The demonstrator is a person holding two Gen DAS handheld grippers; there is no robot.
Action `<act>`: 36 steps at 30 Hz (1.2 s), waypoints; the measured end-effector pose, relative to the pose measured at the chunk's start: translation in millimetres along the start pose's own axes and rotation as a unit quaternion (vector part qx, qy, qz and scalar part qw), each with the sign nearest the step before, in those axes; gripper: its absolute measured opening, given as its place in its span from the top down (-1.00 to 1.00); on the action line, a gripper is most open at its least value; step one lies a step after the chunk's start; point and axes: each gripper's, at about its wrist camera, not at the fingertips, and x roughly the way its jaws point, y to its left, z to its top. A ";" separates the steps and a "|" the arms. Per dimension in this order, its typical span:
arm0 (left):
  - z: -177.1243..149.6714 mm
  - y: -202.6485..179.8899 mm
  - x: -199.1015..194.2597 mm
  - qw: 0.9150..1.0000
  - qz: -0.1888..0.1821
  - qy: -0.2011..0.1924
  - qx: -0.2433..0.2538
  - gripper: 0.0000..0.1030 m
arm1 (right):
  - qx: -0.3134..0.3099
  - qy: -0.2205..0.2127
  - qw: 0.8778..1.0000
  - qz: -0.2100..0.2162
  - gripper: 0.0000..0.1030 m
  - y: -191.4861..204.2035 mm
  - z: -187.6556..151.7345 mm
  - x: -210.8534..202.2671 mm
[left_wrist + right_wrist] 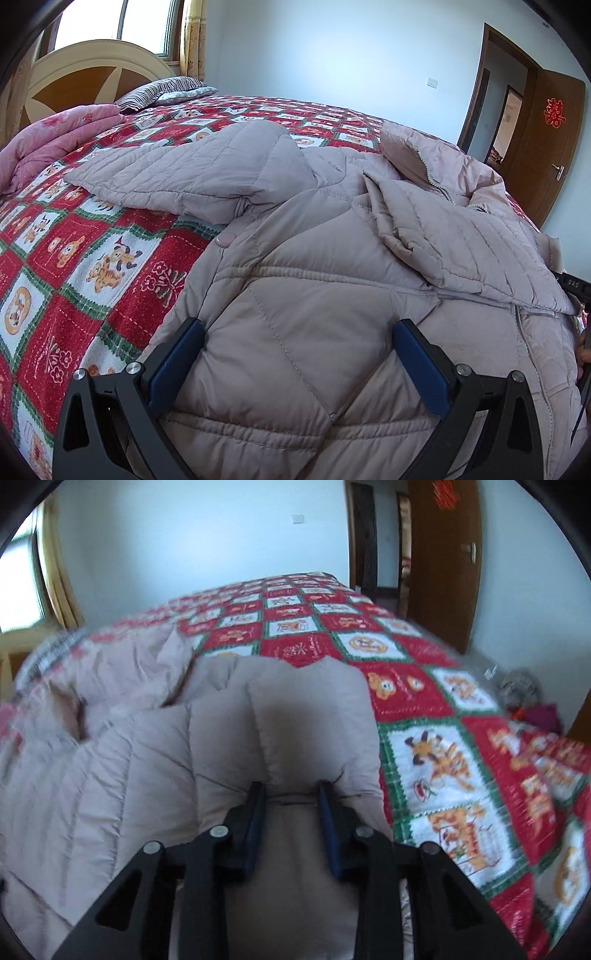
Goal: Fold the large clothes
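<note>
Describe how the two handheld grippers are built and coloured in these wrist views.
Both match: the left gripper and right gripper have matte black angular linkage arms with triangular cutouts, silver round pivot bolts, and two flat fingers faced with dark blue textured pads. No cables or markings show on them, and no sleeve is visible.

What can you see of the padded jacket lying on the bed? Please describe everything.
The padded jacket is pale pinkish-beige, quilted in stitched panels, apparently thin, puffy synthetic fabric. It lies unfolded and rumpled on the red patchwork bedspread, one sleeve stretched toward the headboard, the zipper open near the collar. The left gripper stands wide open over its body. The right gripper has a bunched fold of the jacket between its narrowly parted fingers.
</note>
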 end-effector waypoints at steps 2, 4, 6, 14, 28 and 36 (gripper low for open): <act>0.0 -1.0 0.1 1.000 0.002 0.001 0.001 -0.98 | -0.021 -0.002 0.999 -0.024 0.26 4.1 -0.4 4.0; 0.0 -2.2 0.6 1.000 0.004 0.002 0.002 -0.98 | -0.028 -0.005 0.999 -0.037 0.24 5.2 -0.9 2.6; 0.2 -3.5 0.9 1.000 0.006 0.003 0.003 -0.98 | -0.031 -0.009 0.998 -0.045 0.19 6.0 -1.0 3.2; 1.6 -10.6 0.8 0.999 0.033 0.023 0.022 -0.98 | -0.032 -0.014 0.998 -0.056 0.05 6.8 -4.2 -1.4; 85.6 -73.0 12.8 0.998 0.029 -0.005 0.050 -0.98 | -0.049 -0.013 0.997 -0.063 -0.20 14.9 -17.2 -12.8; 59.5 -77.1 61.6 0.994 0.082 0.049 0.057 -0.98 | -0.040 -0.014 0.998 -0.056 -0.26 9.2 -16.3 -8.2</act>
